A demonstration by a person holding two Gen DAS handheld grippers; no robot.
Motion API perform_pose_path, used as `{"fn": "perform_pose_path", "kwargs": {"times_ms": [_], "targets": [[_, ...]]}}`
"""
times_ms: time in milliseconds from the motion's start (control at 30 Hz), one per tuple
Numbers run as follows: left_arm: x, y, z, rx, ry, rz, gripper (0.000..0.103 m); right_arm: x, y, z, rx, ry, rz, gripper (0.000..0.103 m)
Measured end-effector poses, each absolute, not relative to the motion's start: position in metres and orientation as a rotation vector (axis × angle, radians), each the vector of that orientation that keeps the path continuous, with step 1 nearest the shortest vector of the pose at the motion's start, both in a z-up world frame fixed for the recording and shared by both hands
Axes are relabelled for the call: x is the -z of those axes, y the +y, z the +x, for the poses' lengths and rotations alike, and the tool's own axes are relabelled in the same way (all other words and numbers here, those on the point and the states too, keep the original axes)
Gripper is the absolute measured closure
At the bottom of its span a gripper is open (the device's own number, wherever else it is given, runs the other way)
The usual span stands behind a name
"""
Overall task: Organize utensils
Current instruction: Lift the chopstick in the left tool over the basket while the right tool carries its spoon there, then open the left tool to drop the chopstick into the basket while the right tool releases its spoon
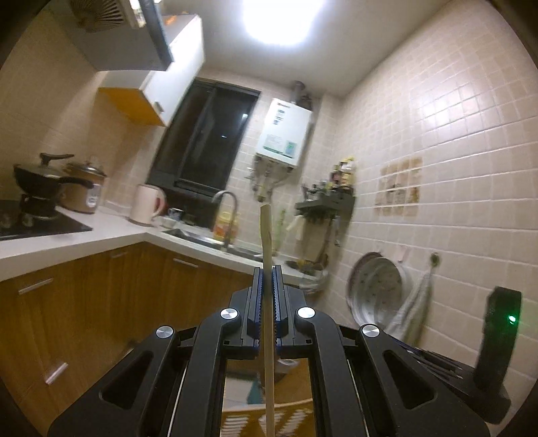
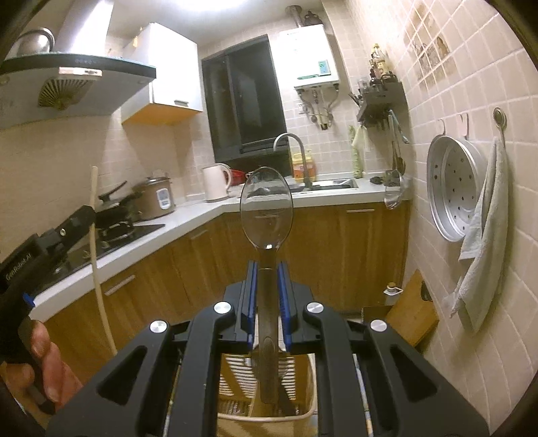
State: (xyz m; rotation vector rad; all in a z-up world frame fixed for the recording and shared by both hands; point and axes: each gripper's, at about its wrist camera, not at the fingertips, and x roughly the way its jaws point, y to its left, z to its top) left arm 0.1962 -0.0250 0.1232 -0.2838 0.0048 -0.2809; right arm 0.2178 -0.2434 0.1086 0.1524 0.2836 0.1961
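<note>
A ceiling lamp [image 1: 275,20] gives strong white glare and washes out the top of both views. The room is warm and rather dim below. The wall tiles [image 1: 447,111] reflect light. The left view is blurred, edges bend and darken.

**Kitchen Fixtures Behind the Work**

A white L-shaped table [image 2: 201,210] ran above wooden cabinets [image 2: 353,255]. On it stood a pale pink electric kettle [image 2: 215,183] and a brown rice cooker [image 2: 156,198], beside a black gas hob [image 2: 111,240] carrying a black pan [image 2: 116,210]. A curved steel tap [image 2: 296,151] rose over the sink. A white wall-mounted water heater [image 2: 307,55] hung near the dark window [image 2: 245,101]. A perforated metal steamer tray [image 2: 452,188] and a grey towel [image 2: 484,235] hung on the tiled wall.
</note>
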Motion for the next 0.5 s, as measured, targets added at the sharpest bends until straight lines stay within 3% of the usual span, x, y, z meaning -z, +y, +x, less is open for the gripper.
{"fn": "perform_pose_path", "kwargs": {"times_ms": [500], "targets": [[-0.083, -0.032, 0.213, 0.207, 0.050, -0.207, 0.099, -0.071, -0.255, 0.239, -0.179, 0.334, 0.203, 0.092]]}}
